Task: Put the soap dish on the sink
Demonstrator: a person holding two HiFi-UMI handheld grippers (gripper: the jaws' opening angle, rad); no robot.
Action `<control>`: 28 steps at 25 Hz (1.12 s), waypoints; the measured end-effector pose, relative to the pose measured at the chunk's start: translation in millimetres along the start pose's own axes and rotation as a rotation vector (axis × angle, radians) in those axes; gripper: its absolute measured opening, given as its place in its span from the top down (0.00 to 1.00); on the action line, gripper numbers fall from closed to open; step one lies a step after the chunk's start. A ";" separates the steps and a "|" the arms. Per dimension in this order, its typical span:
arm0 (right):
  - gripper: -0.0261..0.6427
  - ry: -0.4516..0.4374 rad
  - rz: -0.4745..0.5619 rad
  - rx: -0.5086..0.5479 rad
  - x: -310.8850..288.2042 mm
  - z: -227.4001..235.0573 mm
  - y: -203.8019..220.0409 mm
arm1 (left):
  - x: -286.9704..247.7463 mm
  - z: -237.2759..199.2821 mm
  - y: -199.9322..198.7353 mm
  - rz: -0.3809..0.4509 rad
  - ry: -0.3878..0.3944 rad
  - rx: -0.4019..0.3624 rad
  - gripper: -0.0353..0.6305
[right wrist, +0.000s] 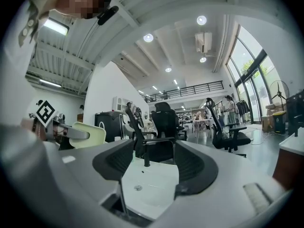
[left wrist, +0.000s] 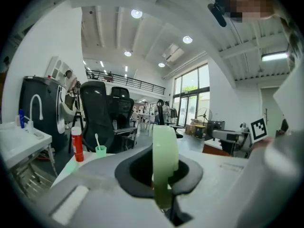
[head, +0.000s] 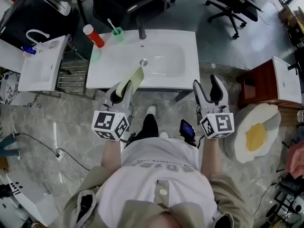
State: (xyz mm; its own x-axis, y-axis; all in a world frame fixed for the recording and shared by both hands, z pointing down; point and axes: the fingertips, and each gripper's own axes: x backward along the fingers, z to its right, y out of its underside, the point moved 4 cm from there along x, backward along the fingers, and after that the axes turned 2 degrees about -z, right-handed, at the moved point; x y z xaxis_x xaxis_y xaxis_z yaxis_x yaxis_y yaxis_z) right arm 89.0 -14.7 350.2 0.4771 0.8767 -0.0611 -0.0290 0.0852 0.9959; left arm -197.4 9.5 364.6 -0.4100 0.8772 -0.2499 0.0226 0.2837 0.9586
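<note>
Well, the white sink (head: 187, 46) is the big target, and most of it is sloping basin with only a narrow flat rim. A dish let go over the slope would probably slide into the bowl instead of resting on the ledge.

The left gripper (head: 118, 92) hangs at the sink's front edge, its jaws pinching the soap dish (head: 133, 79) by one end. The right gripper (head: 207, 85) is off to the side near the front right corner, jaws spread with nothing between them, so it can't steady anything as it is.

The pale green soap dish sticks out past the jaws, tilted on edge above the front rim and not yet resting on it. Held by so thin a bite, it looks liable to pivot or slip if it knocks the rim on the way in. Released while on edge, it may topple or fall to the floor.

Further back on the left rim, the red bottle (head: 94, 35) and the green cup (head: 117, 32) crowd that side. A reach there risks tipping them.
</note>
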 end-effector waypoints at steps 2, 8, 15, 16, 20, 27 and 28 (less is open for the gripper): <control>0.56 -0.005 -0.003 -0.003 -14.4 -0.1 -0.8 | -18.7 -3.2 -6.6 -0.006 0.045 -0.019 0.93; 0.56 -0.054 -0.036 0.020 -60.4 -2.6 1.9 | -73.3 -5.3 -20.2 -0.016 0.207 -0.057 0.93; 0.56 -0.171 -0.077 0.038 -114.7 -14.8 5.2 | -123.3 -17.9 -29.3 -0.029 0.377 -0.024 0.93; 0.57 -0.186 -0.086 0.041 -121.5 -16.6 6.2 | -129.1 -18.9 -29.8 -0.034 0.395 -0.027 0.93; 0.58 -0.208 -0.110 0.043 -142.5 -17.5 11.6 | -149.7 -18.1 -30.8 -0.054 0.471 -0.022 0.93; 0.62 -0.208 -0.148 0.040 -173.5 -19.3 20.3 | -173.6 -13.3 -32.0 -0.083 0.621 -0.023 0.93; 0.63 -0.209 -0.152 0.040 -176.8 -19.4 21.7 | -176.4 -11.9 -31.3 -0.087 0.644 -0.021 0.93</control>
State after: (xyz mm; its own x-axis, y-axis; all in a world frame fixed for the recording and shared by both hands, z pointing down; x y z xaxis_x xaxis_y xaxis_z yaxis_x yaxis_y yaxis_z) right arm -13.0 -158.6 381.3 0.6444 0.7381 -0.1997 0.0897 0.1864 0.9784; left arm -136.6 -158.8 380.2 -0.8742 0.4416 -0.2018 -0.0506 0.3303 0.9425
